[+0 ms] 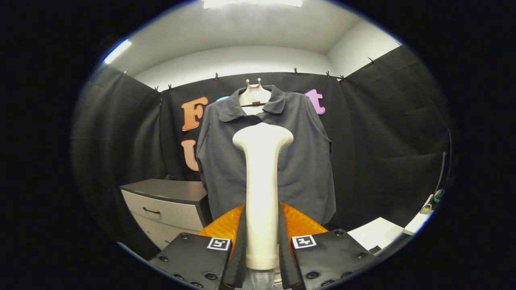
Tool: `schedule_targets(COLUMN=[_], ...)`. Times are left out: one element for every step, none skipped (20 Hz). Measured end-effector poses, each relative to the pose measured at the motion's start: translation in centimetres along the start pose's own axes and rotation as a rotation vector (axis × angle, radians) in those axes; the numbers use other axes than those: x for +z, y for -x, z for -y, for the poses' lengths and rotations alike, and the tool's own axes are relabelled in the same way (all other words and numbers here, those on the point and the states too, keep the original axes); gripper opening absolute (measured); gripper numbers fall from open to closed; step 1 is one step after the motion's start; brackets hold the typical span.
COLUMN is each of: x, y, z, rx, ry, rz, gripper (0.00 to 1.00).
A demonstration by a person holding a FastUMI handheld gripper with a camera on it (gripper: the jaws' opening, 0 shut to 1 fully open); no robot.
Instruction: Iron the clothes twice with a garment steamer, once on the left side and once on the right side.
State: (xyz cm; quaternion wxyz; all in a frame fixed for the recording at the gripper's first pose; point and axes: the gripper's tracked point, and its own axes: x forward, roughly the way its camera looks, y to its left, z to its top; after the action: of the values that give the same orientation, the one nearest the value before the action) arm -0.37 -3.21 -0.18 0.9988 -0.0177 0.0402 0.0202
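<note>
A dark grey collared shirt (pixel 300 161) hangs on a pale hanger (pixel 254 94) against the booth's black wall, straight ahead of me. My gripper (pixel 262 225) is shut on the cream garment steamer (pixel 262 181), both fingers pressing its handle from either side. The steamer stands upright between the fingers, and its wide head (pixel 263 136) points at the middle of the shirt's chest, just below the collar. How far the head is from the cloth I cannot tell. The steamer covers the shirt's centre strip.
A low cabinet (pixel 169 205) with a dark top and pale drawers stands left of the shirt. A white surface (pixel 377 233) with small items lies to the right, below the black wall.
</note>
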Motion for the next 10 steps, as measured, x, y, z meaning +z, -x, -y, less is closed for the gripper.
schedule_targets(x=[0.3, 0.6, 0.9, 1.0, 1.1, 1.3, 1.4, 1.5, 1.6, 1.6], y=[0.4, 0.7, 1.1, 1.4, 1.7, 2.0, 2.1, 2.4, 2.6, 2.7], z=[-0.4, -0.7, -0.9, -1.0, -1.2, -1.4, -1.4, -1.3, -1.3, -1.2], rx=[0.002, 0.004, 0.007, 0.009, 0.013, 0.016, 0.017, 0.014, 0.008, 0.003], ry=[-0.005, -0.01, -0.013, -0.012, -0.013, -0.016, -0.02, -0.021, -0.021, -0.02], rz=[0.008, 0.016, 0.02, 0.023, 0.029, 0.036, 0.043, 0.049, 0.053, 0.055], gripper=[0.42, 0.42, 0.42, 0.42, 0.42, 0.42, 0.42, 0.42, 0.42, 0.42])
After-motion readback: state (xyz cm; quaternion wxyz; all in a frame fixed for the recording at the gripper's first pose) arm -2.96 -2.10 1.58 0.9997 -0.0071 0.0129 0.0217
